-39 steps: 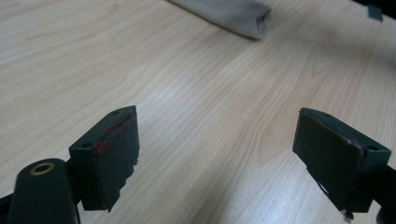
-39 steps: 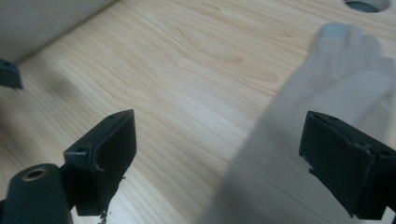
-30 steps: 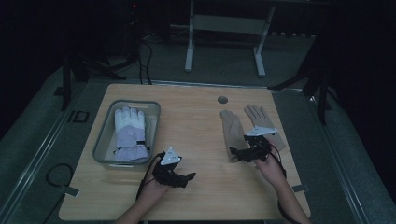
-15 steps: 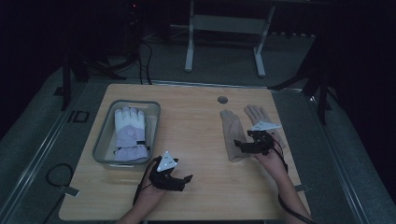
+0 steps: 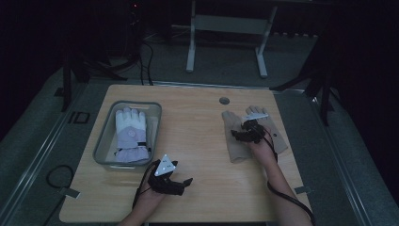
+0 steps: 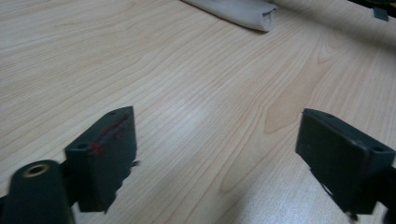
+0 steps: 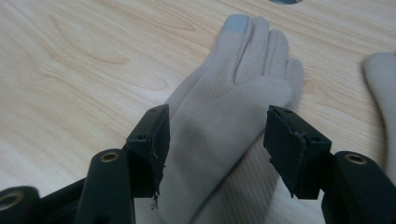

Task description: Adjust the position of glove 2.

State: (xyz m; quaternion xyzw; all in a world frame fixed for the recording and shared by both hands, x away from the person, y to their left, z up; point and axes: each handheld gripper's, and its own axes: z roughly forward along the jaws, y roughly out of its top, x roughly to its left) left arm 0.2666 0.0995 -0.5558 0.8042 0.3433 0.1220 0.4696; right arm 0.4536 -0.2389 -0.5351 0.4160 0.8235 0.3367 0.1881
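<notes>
Two beige gloves lie flat on the right side of the wooden table. My right gripper [image 5: 236, 135] is low over the left one [image 5: 230, 121], palm down, open. In the right gripper view its black jaws straddle that glove's [image 7: 233, 102] palm; they have just been closing, with the glove between them and the pads [image 7: 152, 140] not pressing on it. The other beige glove [image 5: 276, 136] lies just to the right. My left gripper [image 5: 186, 186] rests near the table's front edge, jaws wide open over bare wood [image 6: 201, 93]. A white and lavender glove [image 5: 131, 132] lies in the grey bin [image 5: 101, 147].
The bin stands at the table's left. A round cable hole [image 5: 224, 100] sits near the far edge. The cuff of a beige glove [image 6: 233, 11] lies ahead of the left gripper. Beyond the table are a white frame's legs [image 5: 190, 47] and cables on the floor.
My right gripper has moved away from the person and slightly left, onto the left beige glove, and its jaws have narrowed around it. The left gripper has hardly moved.
</notes>
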